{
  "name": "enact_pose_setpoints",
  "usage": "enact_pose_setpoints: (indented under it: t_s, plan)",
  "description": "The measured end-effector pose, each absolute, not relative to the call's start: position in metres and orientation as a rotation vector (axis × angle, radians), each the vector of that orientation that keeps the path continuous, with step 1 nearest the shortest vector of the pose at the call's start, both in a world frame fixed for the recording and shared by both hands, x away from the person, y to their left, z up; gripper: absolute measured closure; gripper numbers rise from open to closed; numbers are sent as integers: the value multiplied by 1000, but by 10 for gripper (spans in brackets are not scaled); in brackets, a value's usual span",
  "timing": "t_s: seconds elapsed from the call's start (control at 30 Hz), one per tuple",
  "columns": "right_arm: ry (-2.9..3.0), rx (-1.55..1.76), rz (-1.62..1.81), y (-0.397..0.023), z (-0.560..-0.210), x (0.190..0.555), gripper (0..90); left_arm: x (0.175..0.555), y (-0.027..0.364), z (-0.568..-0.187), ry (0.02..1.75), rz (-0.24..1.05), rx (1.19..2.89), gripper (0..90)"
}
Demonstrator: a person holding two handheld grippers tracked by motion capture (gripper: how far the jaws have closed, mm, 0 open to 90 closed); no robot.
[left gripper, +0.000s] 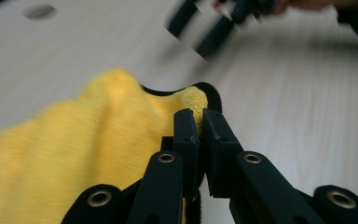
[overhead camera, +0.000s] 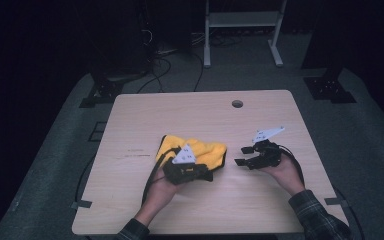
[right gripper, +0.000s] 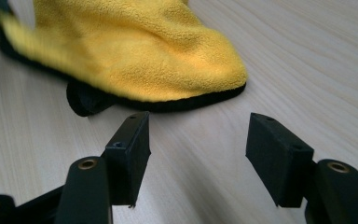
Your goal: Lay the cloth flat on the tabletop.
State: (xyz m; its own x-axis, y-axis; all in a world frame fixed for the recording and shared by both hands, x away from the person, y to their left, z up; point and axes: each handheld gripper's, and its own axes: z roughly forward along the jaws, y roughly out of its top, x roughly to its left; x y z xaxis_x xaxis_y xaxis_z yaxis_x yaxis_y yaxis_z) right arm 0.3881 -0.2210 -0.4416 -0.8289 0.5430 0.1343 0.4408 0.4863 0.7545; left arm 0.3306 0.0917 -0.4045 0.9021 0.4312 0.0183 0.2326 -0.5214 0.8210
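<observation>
We see a yellow cloth (overhead camera: 200, 150) with a black edge lying near the middle of the wooden table (overhead camera: 145, 120). The left gripper (left gripper: 200, 116) covers part of it, and the cloth looks blurry in the left gripper view. That gripper's jaws are squeezed tight on the cloth's edge. The right gripper (right gripper: 198, 140) sits low in the right gripper view with its jaws spread wide, holding nothing, just beside the cloth. A small round hole (overhead camera: 237, 103) shows near the table's top edge.

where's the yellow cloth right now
In the high view the yellow cloth lies mid-table, its edge pinched by the left gripper; the open right gripper is just beside it.
</observation>
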Motion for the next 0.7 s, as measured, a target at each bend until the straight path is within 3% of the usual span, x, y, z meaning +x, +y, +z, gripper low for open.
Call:
enact_pose_setpoints:
  t_s: [0.3,0.57,0.63,0.7]
  plan:
    - [2663,808,1278,-199,-446,382,389,358,123,-384,590,357,2013,842]
    - [2790,661,1257,-143,-459,367,397,367,143,-373,643,398,1939,842]
    - [2807,637,1240,-132,-462,366,421,367,146,-371,644,403,1933,842]
    - [2807,617,1201,-126,-465,365,570,366,149,-370,645,410,1925,842]
